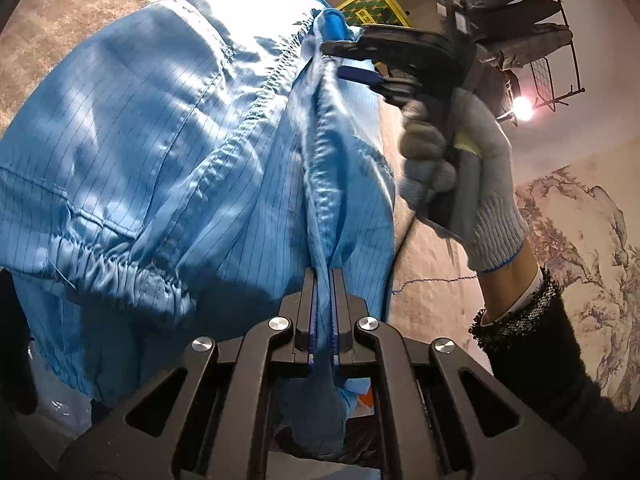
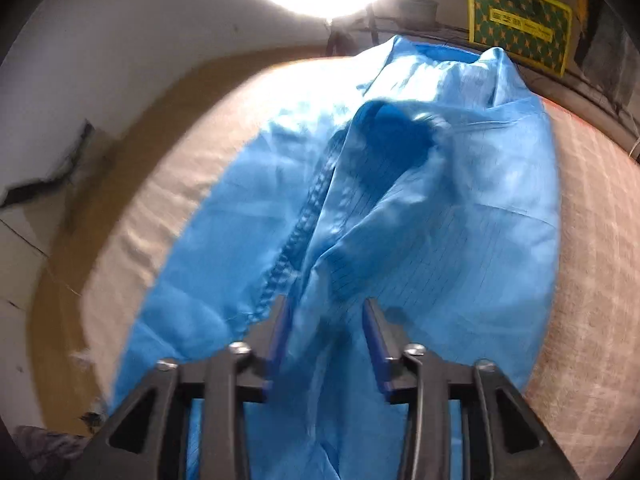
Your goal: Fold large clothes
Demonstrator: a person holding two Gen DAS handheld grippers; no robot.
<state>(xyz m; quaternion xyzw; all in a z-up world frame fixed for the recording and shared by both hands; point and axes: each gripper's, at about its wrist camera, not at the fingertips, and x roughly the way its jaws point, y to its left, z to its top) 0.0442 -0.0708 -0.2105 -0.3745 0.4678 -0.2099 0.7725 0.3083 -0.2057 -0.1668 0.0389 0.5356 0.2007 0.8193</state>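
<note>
A large light-blue pinstriped garment [image 1: 168, 128] with an elastic-gathered hem and a front zip seam lies bunched on a beige cloth-covered surface [image 1: 52, 20]. My left gripper [image 1: 324, 276] is shut on a folded ridge of the blue fabric along the zip seam. Farther along the same seam, near the collar, my right gripper [image 1: 336, 62] is held by a grey-gloved hand [image 1: 480, 184], its jaws apart. In the right wrist view the right gripper [image 2: 326, 308] stands open over the garment [image 2: 400, 200], with loose fabric lying between the fingers and neither pad pressing on it.
A wire rack [image 1: 552, 60] with dark folded clothes stands at the upper right beside a bright lamp [image 1: 522, 108]. A green and yellow patterned box [image 2: 520, 28] sits past the garment's far end. The surface's brown edge [image 2: 80, 220] curves round on the left.
</note>
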